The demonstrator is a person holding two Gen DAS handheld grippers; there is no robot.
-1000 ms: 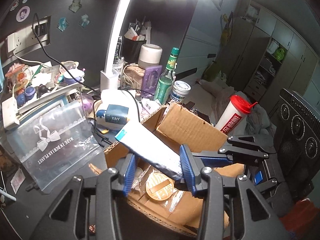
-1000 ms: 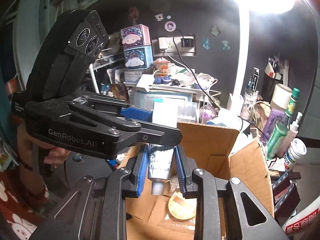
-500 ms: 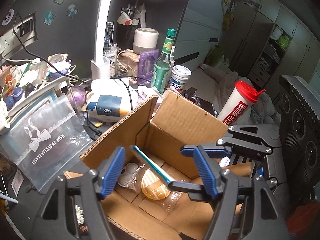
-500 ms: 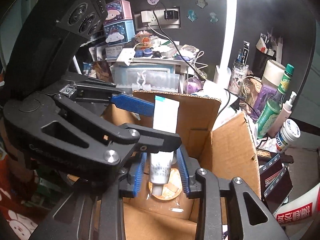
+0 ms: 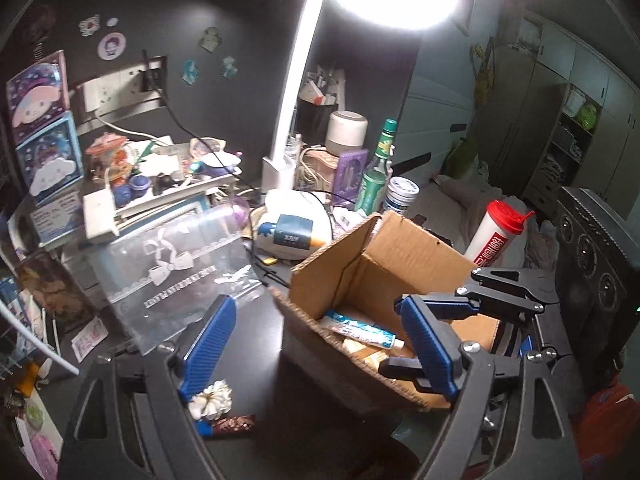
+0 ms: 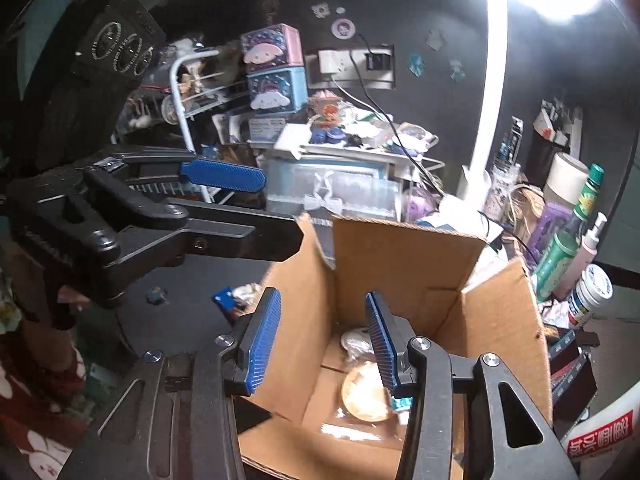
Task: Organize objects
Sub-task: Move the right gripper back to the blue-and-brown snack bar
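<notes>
An open cardboard box (image 5: 404, 256) stands on the dark desk; it also shows in the right wrist view (image 6: 404, 264). A white and blue tube (image 5: 360, 329) lies inside it on wrapped snacks. A round wrapped biscuit (image 6: 366, 394) lies on the box floor. My left gripper (image 5: 320, 350) is open and empty, over the box's near left corner. My right gripper (image 6: 324, 340) is open and empty, above the box's left wall. The right gripper also shows in the left wrist view (image 5: 444, 328), over the box's right side.
A white lamp post (image 5: 294, 92) rises behind the box. A clear pouch (image 5: 176, 264) leans at left. A green bottle (image 5: 376, 176), a white jar (image 5: 402, 196) and a red-capped canister (image 5: 496, 232) stand behind. A white flower clip (image 5: 210, 398) lies on the desk.
Both grippers let go of the tube. It dropped into the box and lies flat there. The left gripper has pulled back to the left; the right gripper has opened.
</notes>
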